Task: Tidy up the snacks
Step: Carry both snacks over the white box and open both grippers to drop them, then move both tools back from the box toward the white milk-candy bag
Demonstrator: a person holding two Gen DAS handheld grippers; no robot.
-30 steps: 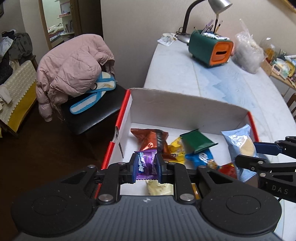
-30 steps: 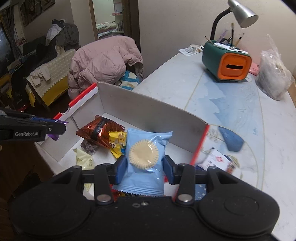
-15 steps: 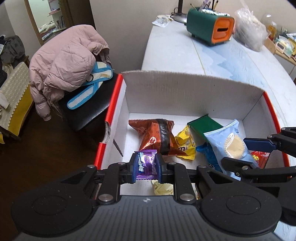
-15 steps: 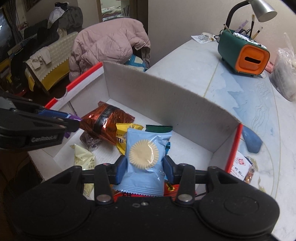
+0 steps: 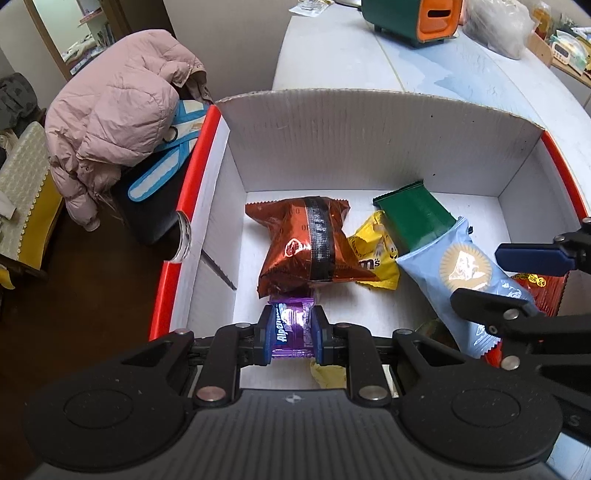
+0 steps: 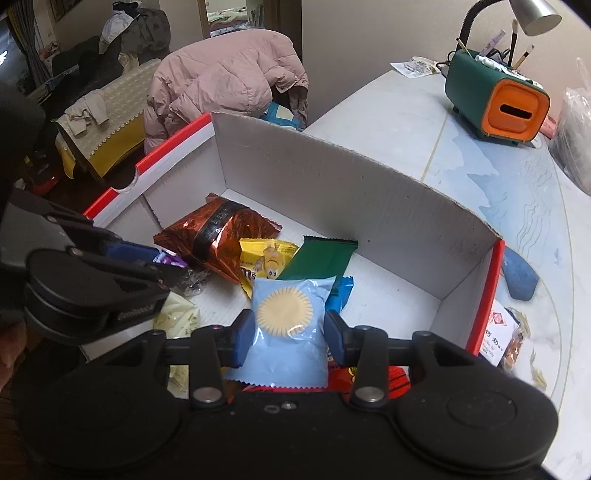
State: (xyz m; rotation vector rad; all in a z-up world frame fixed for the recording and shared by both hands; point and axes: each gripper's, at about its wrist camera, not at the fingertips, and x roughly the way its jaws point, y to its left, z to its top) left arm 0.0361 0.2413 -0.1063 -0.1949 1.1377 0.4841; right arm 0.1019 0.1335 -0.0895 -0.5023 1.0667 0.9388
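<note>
A white cardboard box [image 5: 332, 147] with red edges holds several snacks: a brown foil bag [image 5: 306, 243], a yellow candy pack [image 5: 373, 258] and a green bar [image 5: 413, 218]. My left gripper [image 5: 291, 330] is shut on a small purple candy pack [image 5: 291, 325], low over the box floor by the brown bag. My right gripper [image 6: 288, 330] is shut on a light blue biscuit pack [image 6: 286, 325], held inside the box above the green bar [image 6: 321, 258]. In the left wrist view the right gripper [image 5: 517, 280] and its blue pack [image 5: 458, 273] show at the right.
A chair with a pink jacket [image 5: 118, 107] stands left of the box. On the table behind sit a green and orange holder [image 6: 495, 99], a desk lamp [image 6: 532, 14] and a clear bag [image 5: 495, 26]. More snack packs [image 6: 502, 339] lie right of the box.
Both grippers have sunk from above the box rim down into the box, each still gripping its pack. The views now look more steeply down at the snacks.
</note>
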